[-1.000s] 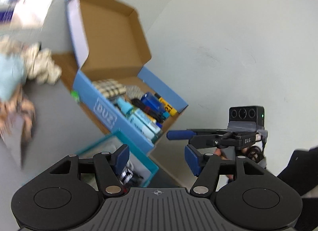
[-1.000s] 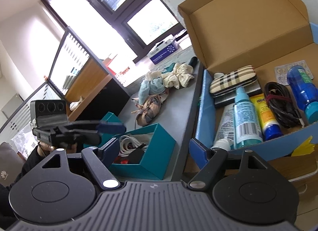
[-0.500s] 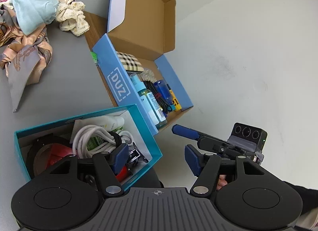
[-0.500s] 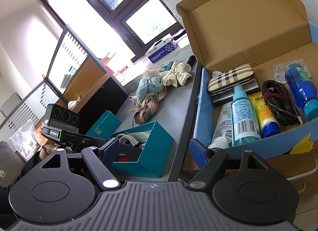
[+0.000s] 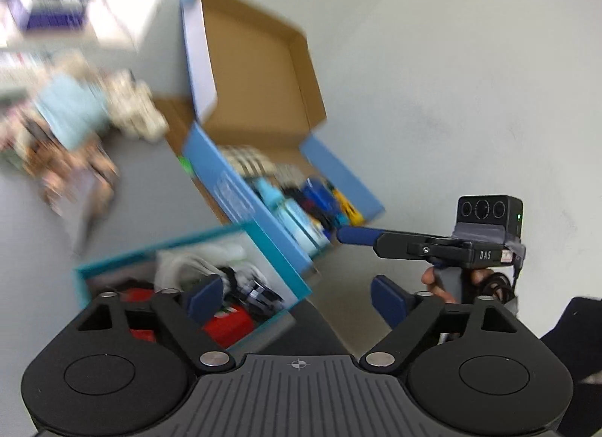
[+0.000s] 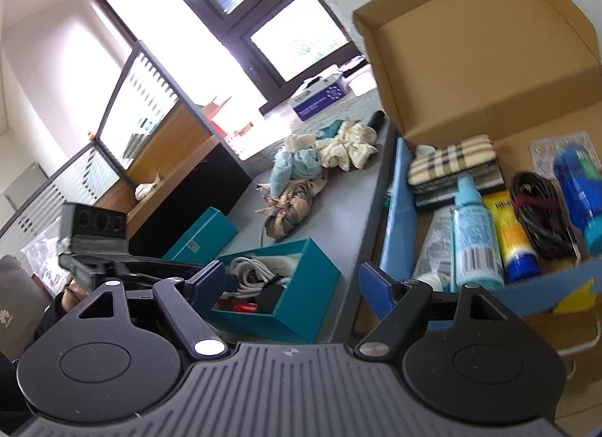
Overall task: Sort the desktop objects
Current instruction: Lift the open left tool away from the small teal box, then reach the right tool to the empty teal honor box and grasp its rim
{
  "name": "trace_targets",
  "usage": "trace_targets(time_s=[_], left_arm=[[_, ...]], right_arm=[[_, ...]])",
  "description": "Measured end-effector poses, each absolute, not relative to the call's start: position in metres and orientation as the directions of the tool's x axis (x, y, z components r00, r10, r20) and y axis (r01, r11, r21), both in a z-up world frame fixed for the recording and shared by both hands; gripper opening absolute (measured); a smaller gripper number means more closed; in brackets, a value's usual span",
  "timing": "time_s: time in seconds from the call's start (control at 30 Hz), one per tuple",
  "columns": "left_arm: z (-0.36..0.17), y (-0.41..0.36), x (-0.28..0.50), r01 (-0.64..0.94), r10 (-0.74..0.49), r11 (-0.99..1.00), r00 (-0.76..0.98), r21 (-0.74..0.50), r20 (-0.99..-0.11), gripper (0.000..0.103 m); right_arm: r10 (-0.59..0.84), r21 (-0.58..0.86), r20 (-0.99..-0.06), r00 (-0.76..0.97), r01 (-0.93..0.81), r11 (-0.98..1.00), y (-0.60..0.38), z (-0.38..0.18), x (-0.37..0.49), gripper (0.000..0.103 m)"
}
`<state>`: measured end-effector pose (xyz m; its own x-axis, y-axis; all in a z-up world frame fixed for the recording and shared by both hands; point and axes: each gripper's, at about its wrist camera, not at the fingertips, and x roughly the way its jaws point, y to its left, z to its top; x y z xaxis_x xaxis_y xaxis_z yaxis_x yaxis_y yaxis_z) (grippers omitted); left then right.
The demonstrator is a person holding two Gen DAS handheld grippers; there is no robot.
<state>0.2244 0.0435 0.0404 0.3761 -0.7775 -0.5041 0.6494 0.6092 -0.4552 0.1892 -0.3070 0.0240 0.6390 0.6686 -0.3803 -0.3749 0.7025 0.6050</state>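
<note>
On the grey desk (image 6: 340,203), a teal box (image 6: 297,286) sits near its edge; left gripper (image 5: 297,296) and right gripper (image 6: 291,280) both spread, empty.

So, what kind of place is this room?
Probably an office: a grey desk, frosted glass partitions between workstations, and large windows behind.

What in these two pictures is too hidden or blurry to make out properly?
- Left wrist view: motion blur smears the cloth pile and the blue box lettering.
- Right wrist view: the teal box contents are partly hidden behind the right gripper fingers.
- Right wrist view: the blue bottle is blurred; its label is unreadable.
- The blue box's right end is cut off by the picture edge.
</note>
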Motion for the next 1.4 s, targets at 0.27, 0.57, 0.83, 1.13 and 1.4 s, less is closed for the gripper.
trace_targets(time_s=[0.27, 0.57, 0.83, 1.13, 1.4], left_arm=[[0.045, 0.089, 0.14, 0.463, -0.403, 0.886, 0.8, 0.032, -0.445, 0.103], [0.009, 0.124, 0.127, 0.185, -0.108, 0.972, 0.898, 0.142, -0.427, 0.103], [-0.009, 0.147, 0.117, 0.107, -0.08, 0.994, 0.9, 0.038, -0.429, 0.103], [-0.015, 0.164, 0.096, 0.108, -0.119, 0.993, 0.898, -0.051, -0.424, 0.103], [-0.016, 0.164, 0.089, 0.135, -0.136, 0.99, 0.898, -0.032, -0.418, 0.103]], right_arm=[[0.741, 0.465, -0.398, 0.541, -0.577, 0.672, -0.245, 0.063, 0.217, 0.082], [0.759, 0.266, -0.466, 0.455, -0.746, 0.61, -0.138, 0.105, 0.242, 0.081], [0.732, 0.149, -0.576, 0.364, -0.834, 0.532, -0.041, 0.113, 0.256, 0.07], [0.663, 0.054, -0.699, 0.269, -0.905, 0.423, 0.066, 0.103, 0.274, 0.06], [0.614, 0.013, -0.749, 0.247, -0.922, 0.387, 0.123, 0.089, 0.28, 0.05]])
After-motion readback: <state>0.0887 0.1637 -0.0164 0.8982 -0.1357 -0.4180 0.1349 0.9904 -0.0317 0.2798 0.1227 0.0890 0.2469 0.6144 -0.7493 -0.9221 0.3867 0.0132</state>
